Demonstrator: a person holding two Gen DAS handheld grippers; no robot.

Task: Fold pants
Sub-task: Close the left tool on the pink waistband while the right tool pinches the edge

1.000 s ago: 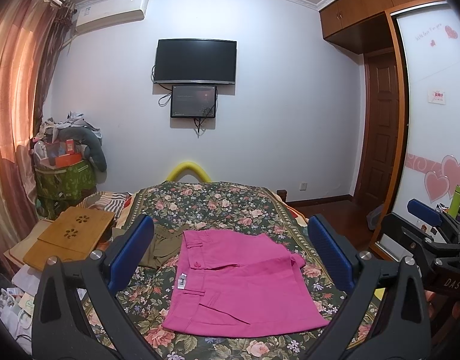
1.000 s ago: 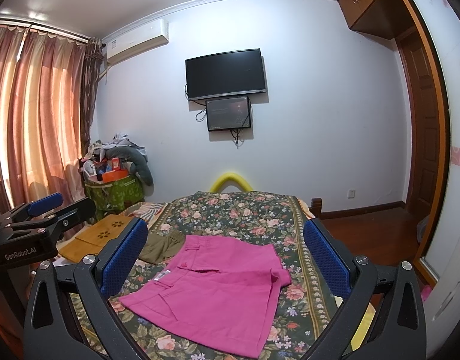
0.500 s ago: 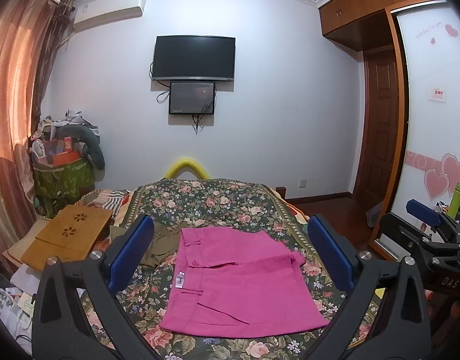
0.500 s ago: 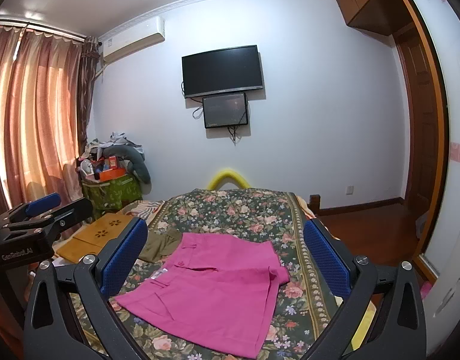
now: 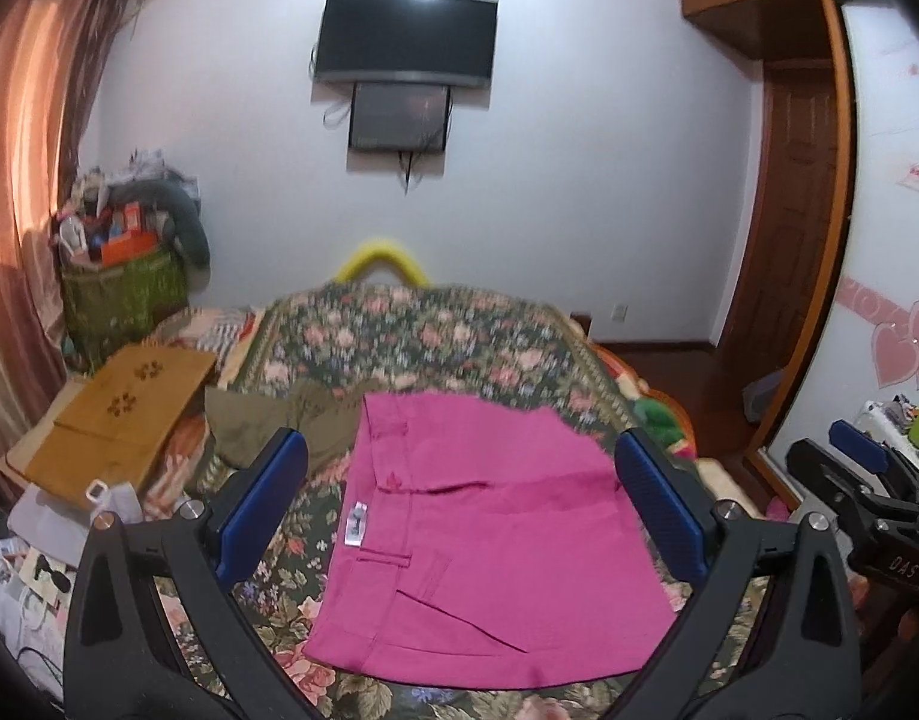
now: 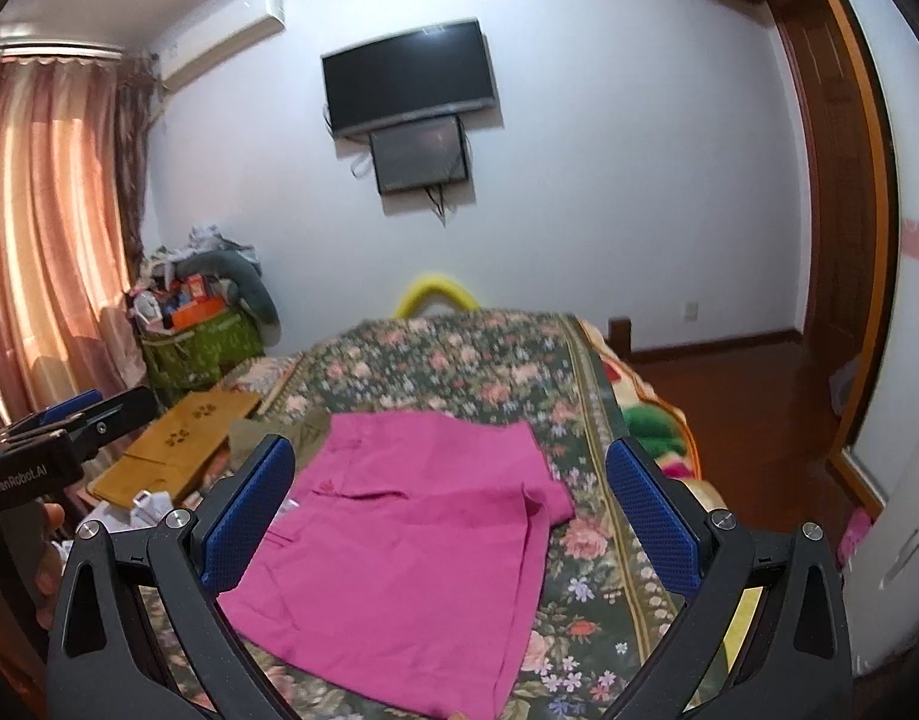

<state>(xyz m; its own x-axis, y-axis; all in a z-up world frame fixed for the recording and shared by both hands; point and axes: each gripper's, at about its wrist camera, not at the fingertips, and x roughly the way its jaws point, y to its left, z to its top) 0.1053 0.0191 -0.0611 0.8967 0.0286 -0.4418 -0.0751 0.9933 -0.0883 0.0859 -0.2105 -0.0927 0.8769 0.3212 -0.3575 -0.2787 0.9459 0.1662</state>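
Left wrist view: your left gripper (image 5: pixel 456 507) is spread wide and holds nothing, hanging above the pink pants (image 5: pixel 483 546), which lie flat on the floral bed (image 5: pixel 435 336).
Waistband: it sits at the far end, white tag (image 5: pixel 356 525) on the left edge — come down on that left edge for an even fold.
Olive garment (image 5: pixel 267 423): just beside the pants; keep your fingers off it.
Right wrist view: your right gripper (image 6: pixel 450 507) is also spread and empty above the pants.
Bunched flap (image 6: pixel 546 498): on the right edge — I'd smooth it before you pinch.
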